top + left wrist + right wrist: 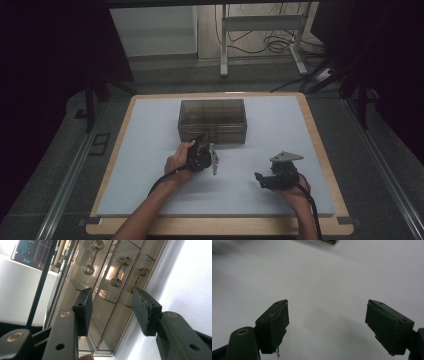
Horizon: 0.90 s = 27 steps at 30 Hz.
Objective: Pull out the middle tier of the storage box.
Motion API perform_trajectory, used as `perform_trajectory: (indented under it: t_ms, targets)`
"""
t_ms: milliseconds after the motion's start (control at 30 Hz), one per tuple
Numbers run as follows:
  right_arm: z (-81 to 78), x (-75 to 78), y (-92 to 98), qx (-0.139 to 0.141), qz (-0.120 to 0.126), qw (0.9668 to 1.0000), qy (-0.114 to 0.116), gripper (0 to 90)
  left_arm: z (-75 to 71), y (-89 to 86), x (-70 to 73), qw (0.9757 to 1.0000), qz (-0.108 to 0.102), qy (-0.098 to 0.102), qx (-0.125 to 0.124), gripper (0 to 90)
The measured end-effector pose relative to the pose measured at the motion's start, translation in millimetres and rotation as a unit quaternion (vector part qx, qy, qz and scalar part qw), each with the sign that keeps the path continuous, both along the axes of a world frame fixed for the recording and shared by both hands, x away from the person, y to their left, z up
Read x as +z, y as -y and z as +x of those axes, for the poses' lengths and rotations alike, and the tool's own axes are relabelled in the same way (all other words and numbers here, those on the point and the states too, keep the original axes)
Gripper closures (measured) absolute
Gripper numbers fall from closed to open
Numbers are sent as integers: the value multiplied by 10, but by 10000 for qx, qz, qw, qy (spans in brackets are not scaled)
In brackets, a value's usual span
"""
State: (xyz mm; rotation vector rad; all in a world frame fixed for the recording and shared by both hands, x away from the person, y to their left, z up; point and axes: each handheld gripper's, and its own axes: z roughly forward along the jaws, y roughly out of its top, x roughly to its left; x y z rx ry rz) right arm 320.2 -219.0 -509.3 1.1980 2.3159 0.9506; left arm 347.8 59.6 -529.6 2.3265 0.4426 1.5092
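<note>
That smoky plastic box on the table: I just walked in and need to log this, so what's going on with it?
A person works two hand-held grippers at the white-topped table. The left gripper is tipped sideways against the front of the smoky drawer box, jaws open, facing its row of small drawer handles without gripping any. The right gripper waits open over bare tabletop.

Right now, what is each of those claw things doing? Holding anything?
Left gripper: open, holding nothing, jaws aimed at the smoky drawer box.
Right gripper: open wide, holding nothing, over the white mat.
</note>
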Motion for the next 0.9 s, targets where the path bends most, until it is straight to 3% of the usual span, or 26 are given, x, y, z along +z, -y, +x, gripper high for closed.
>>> perform_trajectory:
  t_ms: [633,900]
  targets:
    - [3,-5,0,-4,-14,10000,4,195,31,70,-49,9997,163,145,57,534]
    - [6,-7,6,-27,-20,10000,-17,195,34,123,-91,9993,333,168,63,546]
